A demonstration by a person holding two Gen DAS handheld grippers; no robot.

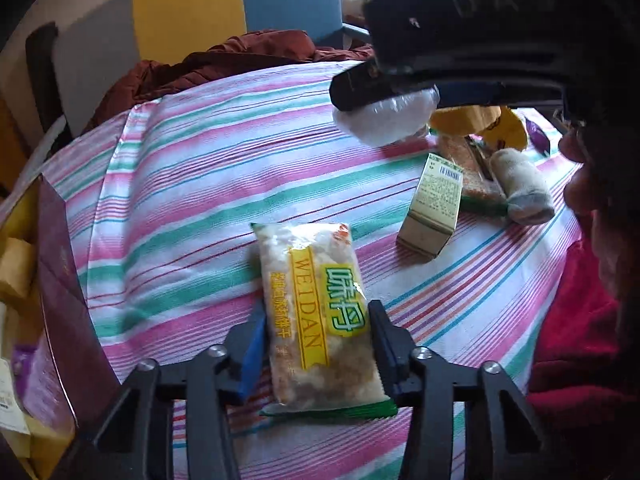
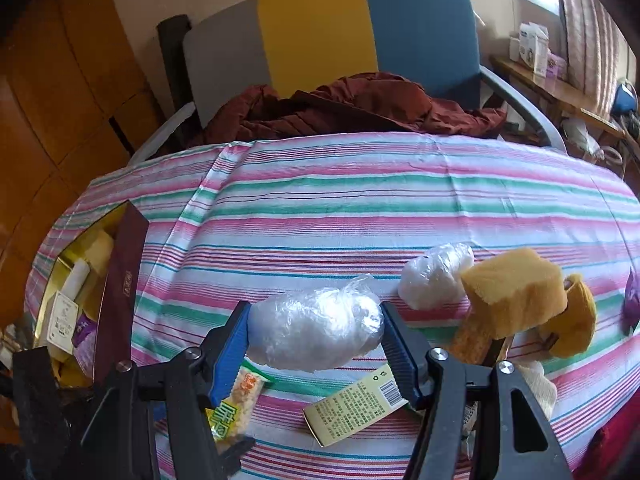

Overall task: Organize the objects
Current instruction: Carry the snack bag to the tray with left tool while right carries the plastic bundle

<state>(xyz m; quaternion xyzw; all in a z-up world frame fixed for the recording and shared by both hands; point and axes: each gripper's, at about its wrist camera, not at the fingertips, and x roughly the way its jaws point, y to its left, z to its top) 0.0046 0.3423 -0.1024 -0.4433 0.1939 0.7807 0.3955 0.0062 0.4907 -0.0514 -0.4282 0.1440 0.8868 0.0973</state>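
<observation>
With the right gripper (image 2: 316, 332) clamped on a plastic-wrapped white bundle (image 2: 316, 330) above the striped tablecloth (image 2: 360, 208), the left gripper (image 1: 318, 344) apparently pinches the snack packet (image 1: 316, 316), next requiring transfer toward the box (image 2: 120, 280).

Far half of the striped counter (image 2: 360, 184) is bare, wide open for passing. Left edge blocked by the upright maroon box wall (image 2: 120, 280). Right side crowded: wrapped white bundle (image 2: 436, 276), yellow sponge block (image 2: 516, 292), rolled sock (image 1: 520, 184), all close together. Near centre: carton (image 2: 352, 408) lying flat, snack packet (image 1: 316, 312) just left of it, narrow gap between.
</observation>
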